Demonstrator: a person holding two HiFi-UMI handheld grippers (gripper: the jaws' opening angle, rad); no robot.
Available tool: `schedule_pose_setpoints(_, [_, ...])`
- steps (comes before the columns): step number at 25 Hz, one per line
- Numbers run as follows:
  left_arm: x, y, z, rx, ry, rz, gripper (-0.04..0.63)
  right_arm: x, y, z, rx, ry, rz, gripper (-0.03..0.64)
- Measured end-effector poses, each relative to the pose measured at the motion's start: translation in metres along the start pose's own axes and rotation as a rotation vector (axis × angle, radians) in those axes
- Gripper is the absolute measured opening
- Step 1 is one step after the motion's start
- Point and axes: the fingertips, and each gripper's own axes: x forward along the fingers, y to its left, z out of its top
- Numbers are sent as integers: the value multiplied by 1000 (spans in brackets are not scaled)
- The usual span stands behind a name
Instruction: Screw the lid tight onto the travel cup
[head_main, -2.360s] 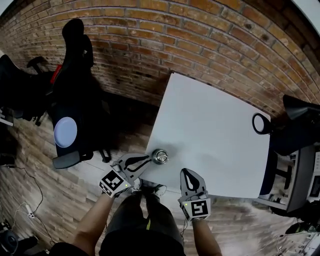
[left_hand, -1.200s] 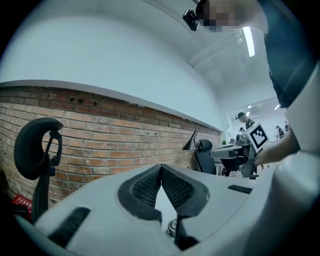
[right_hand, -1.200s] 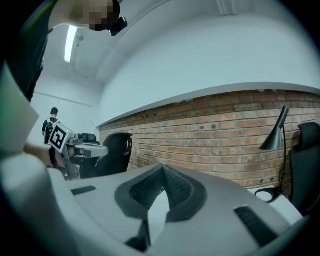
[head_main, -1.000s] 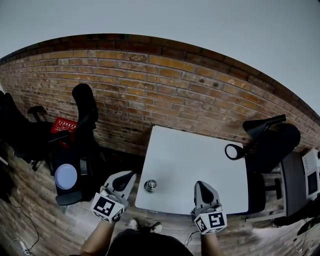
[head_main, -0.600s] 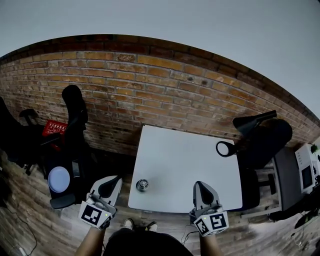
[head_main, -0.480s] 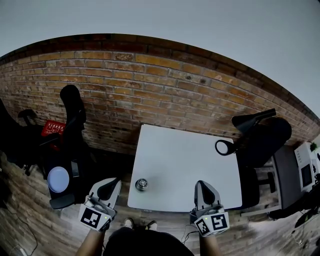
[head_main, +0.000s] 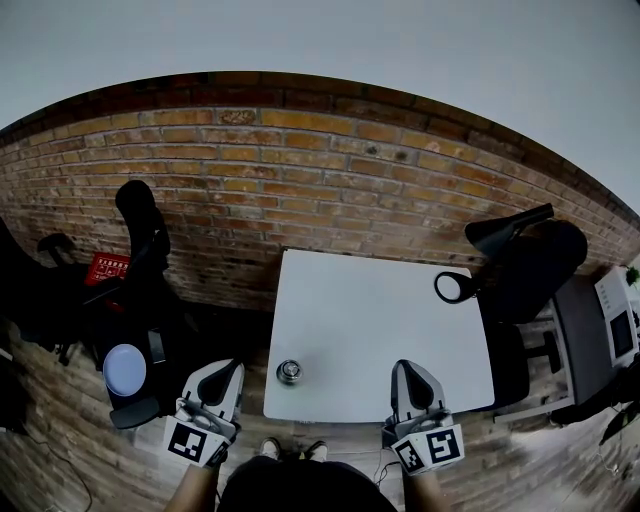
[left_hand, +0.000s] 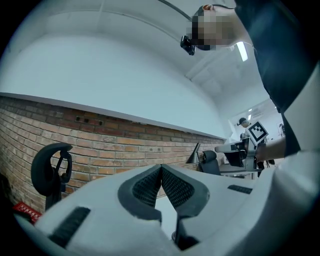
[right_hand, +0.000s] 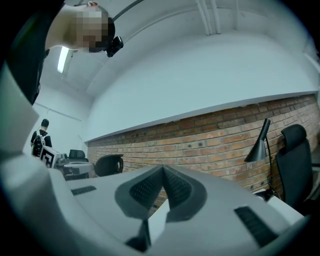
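The metal travel cup (head_main: 290, 372) with its lid on top stands near the front left corner of the white table (head_main: 380, 320). My left gripper (head_main: 225, 371) hovers off the table's left edge, level with the cup, shut and empty. Over the front edge farther right, my right gripper (head_main: 405, 372) is also shut with nothing in it. In both gripper views the ribbed pads meet, for the left gripper (left_hand: 161, 170) and the right gripper (right_hand: 163, 172), and each points level at the brick wall. The cup is hidden in both gripper views.
A black desk lamp (head_main: 470, 275) stands at the table's far right corner. A black office chair (head_main: 145, 240) and a red crate (head_main: 108, 268) stand to the left, with a round white stool (head_main: 125, 370) below them. The brick wall (head_main: 300, 170) runs behind the table. A desk with a monitor (head_main: 615, 325) is at the right.
The head camera has tilted up from the table to take in the wall. Both grippers drew back from the cup to the table's front edge and rose slightly, staying shut.
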Motion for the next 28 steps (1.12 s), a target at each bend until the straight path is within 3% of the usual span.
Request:
schedule_pose_setpoints(2, [1, 0, 2, 2, -20, -4, 23, 2, 3, -5, 2, 8, 4, 12])
schedule_pose_setpoints(5, [-3, 3, -8, -10, 22, 8, 23, 5, 5, -8, -2, 15, 9, 12])
schedule_pose_setpoints(10, [-1, 9, 8, 14, -40, 5, 23, 11, 9, -7, -1, 12, 19, 12])
schedule_pose_setpoints(19, [0, 11, 6, 8, -33, 10, 23, 24, 15, -16, 8, 32, 50, 12])
schedule_pose_setpoints(28, [7, 13, 10, 21, -83, -10, 23, 29, 16, -19, -35, 48, 42, 12])
